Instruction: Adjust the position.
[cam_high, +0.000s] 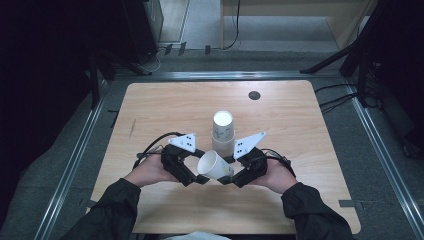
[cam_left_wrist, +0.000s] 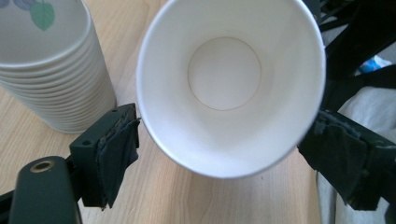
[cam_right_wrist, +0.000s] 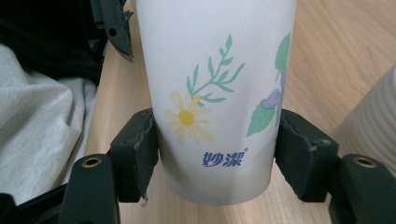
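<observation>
- We are seeing a single paper cup (cam_high: 215, 166) lying tilted between two hand-held tools above the near half of the wooden counter (cam_high: 300, 120), its open mouth facing the left side.
- The right gripper (cam_right_wrist: 215, 149) is clamping the cup near its base, both pads pressing on the flowered wall.
- The left gripper (cam_left_wrist: 219, 140) is standing wide around the cup's rim, its pads just beside the rim and not pressing on it.
- Inside, the cup is showing a bare white wall and bottom.
- Just behind the held cup, a stack of nested paper cups (cam_high: 223, 132) is standing upright on the counter, its ribbed side close beside both grippers; the top cup is looking white inside.
- A small dark round disc (cam_high: 254, 95) is sitting near the counter's far edge, well apart from the cups.
- Light grey cloth (cam_right_wrist: 42, 130) is showing past the counter's near edge.
</observation>
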